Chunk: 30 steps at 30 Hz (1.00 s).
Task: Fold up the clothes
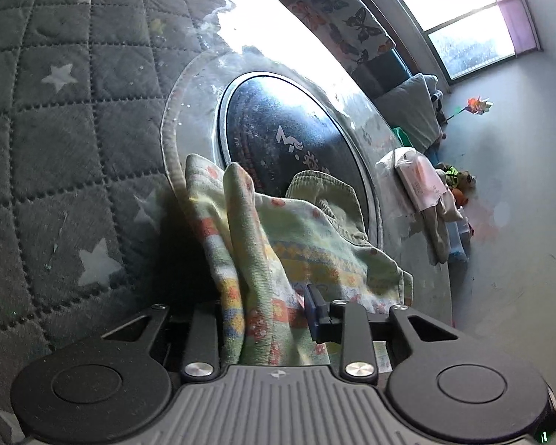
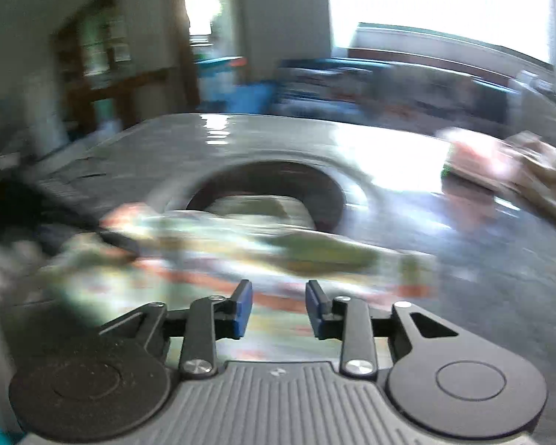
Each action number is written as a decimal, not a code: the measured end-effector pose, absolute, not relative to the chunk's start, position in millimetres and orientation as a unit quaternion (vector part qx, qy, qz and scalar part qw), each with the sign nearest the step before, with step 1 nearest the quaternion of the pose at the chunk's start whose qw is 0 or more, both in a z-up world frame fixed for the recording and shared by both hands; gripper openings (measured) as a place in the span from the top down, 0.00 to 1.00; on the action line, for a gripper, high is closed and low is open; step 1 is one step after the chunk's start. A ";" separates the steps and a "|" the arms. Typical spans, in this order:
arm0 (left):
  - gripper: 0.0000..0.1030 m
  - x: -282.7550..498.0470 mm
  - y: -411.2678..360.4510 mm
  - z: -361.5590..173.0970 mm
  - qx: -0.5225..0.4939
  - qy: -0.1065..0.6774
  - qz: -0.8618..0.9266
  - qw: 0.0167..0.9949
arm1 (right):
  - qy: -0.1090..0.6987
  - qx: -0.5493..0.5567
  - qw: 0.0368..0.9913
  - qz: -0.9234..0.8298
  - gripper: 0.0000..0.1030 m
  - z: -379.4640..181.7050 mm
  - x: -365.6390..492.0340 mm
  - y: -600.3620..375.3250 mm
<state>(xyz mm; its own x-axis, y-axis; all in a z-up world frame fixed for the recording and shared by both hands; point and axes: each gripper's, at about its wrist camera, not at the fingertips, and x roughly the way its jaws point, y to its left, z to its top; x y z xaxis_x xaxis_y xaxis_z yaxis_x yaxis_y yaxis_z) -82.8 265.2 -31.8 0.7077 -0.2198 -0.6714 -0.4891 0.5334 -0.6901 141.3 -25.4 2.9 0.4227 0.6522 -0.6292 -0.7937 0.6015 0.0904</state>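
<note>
Two grippers work one garment (image 1: 278, 252), a pale green knit with orange and yellow bands, bunched at the bottom centre of the left wrist view on a glossy table (image 1: 211, 85). The left gripper (image 1: 274, 311) pinches a thick fold of it: cloth fills the gap, hides the left pad, and presses against the blue right pad. The right gripper (image 2: 278, 307) has its blue pads parted with nothing between them; it hangs just above the same garment (image 2: 241, 256), which smears across the middle of that badly blurred view. To my eye the step is a regrasp, the left anchoring while the right seeks a fresh edge. Done well, the right should settle first, then take a single layer at a hem or corner, not the heap, and draw it flat away from the left's hold so the fold line runs straight. A dark round inset (image 1: 296, 141) sits in the table just beyond the garment, at frame centre; cloth already laps over its rim and could snag there. At the right edge lies a stack of folded things (image 1: 422, 181), well apart. A quilted star cover (image 1: 55, 111) fills the left of the frame, beside the table.
</note>
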 end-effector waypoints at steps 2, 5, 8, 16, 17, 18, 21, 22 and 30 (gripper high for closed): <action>0.63 -79.7 263.3 -31.0 -0.476 0.372 0.083 0.792 | 0.329 -0.091 0.851 0.399 0.59 -2.2 158.1 -39.2; 0.57 -76.7 260.7 -29.7 -0.473 0.373 0.080 0.794 | 0.343 -0.066 0.861 0.370 0.58 -10.9 179.7 -51.6; 0.50 -73.9 257.4 -27.9 -0.467 0.375 0.076 0.798 | 0.360 -0.039 0.860 0.360 0.57 -23.0 198.2 -58.5; 0.48 -70.3 251.7 -24.1 -0.447 0.379 0.073 0.807 | 0.359 -0.024 0.856 0.372 0.60 -27.9 200.5 -54.1; 0.49 -70.1 250.9 -23.5 -0.441 0.380 0.073 0.810 | 0.360 -0.026 0.852 0.379 0.70 -26.7 199.2 -51.7; 0.54 -69.9 250.1 -22.9 -0.435 0.381 0.074 0.812 | 0.361 -0.031 0.849 0.384 0.74 -26.2 197.7 -49.6; 0.73 -69.2 248.8 -22.8 -0.418 0.388 0.085 0.817 | 0.359 -0.038 0.850 0.384 0.88 -23.4 192.8 -46.4; 0.77 -69.1 248.7 -22.6 -0.415 0.389 0.087 0.818 | 0.357 -0.037 0.851 0.384 0.89 -21.5 191.2 -47.0; 0.88 -55.1 233.8 12.1 -0.359 0.368 0.053 0.856 | 0.309 -0.031 0.869 0.386 0.93 14.1 170.9 -63.0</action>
